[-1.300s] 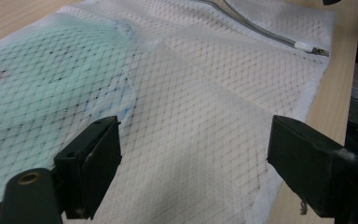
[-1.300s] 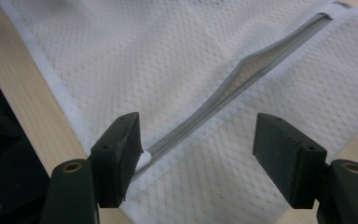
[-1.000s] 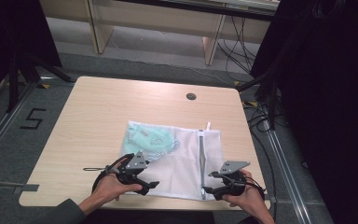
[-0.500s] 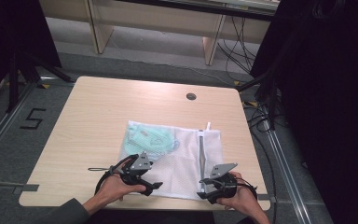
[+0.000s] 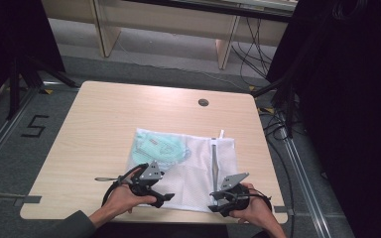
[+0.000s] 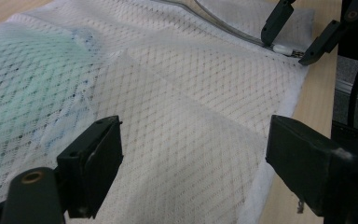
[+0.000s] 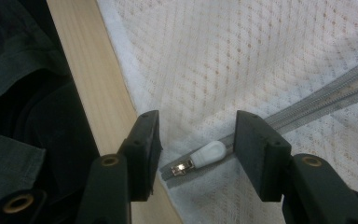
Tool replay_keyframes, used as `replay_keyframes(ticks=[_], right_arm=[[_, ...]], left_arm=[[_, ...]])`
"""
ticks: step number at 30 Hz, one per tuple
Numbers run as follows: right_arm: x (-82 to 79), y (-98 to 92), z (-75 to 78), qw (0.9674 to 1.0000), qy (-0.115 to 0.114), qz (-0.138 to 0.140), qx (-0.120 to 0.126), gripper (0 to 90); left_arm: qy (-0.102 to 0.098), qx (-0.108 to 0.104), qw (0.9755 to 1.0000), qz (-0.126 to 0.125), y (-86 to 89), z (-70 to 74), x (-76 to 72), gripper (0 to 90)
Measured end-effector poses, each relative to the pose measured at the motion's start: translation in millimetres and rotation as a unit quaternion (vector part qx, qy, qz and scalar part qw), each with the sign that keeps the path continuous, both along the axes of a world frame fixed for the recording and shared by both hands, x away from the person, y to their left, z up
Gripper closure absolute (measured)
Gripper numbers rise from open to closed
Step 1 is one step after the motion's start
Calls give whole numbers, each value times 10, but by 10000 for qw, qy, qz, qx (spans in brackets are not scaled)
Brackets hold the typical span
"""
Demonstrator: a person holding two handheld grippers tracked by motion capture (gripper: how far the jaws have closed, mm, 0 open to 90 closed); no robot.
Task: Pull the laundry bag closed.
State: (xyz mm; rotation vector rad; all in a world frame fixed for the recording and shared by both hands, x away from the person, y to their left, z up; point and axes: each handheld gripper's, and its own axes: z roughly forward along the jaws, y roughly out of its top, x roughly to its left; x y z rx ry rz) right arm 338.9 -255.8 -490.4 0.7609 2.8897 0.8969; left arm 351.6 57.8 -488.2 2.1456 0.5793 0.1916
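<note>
Zipper pull (image 7: 208, 152) first: it sits right between the jaws of your right gripper (image 7: 196, 154), white tab lying flat on the grey zipper (image 7: 317, 103) at the near corner of the mesh laundry bag (image 5: 198, 163), just beside the table (image 5: 104, 124) edge. Those jaws have just been closing and now stand about half open, one on each side of the pull with a little daylight left at both pads, so nothing is gripped yet. In the left gripper view you can see the same thing from afar: the right gripper's jaws straddle the pull at the bag's far corner.

Your left gripper (image 6: 191, 163) hangs wide open over the near hem of the bag, the mesh beneath and between its jaws, holding nothing. A pale green garment (image 6: 23, 74) shows through the mesh off to its left side.

The step in hand looks like catching the pull in order to run the zipper along the bag. Finish closing the right jaws squarely on the white tab rather than on the metal slider ahead of it. Then, as I judge it, bring the left jaws down on the hem to pin the bag, or the fabric will likely drag along with the pull. Draw away from yourself, along the zipper line, keeping low.
</note>
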Motion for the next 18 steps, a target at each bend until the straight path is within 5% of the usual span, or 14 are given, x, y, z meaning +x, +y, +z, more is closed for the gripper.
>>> replay_keyframes(ticks=[2,5,7,18], right_arm=[[-1,0,0,10000,2,11,1,523],[9,3,-4,9998,-54,217,-3,541],[-4,8,-1,9997,-65,231,-44,548],[-16,0,29,9994,-33,341,-21,640]], left_arm=[[15,-72,10000,-16,-18,-16,-8,179],[-15,109,9999,-103,-7,-3,-5,180],[48,-24,10000,-32,-16,-11,-11,180],[30,-8,10000,1,-2,-1,-11,180]])
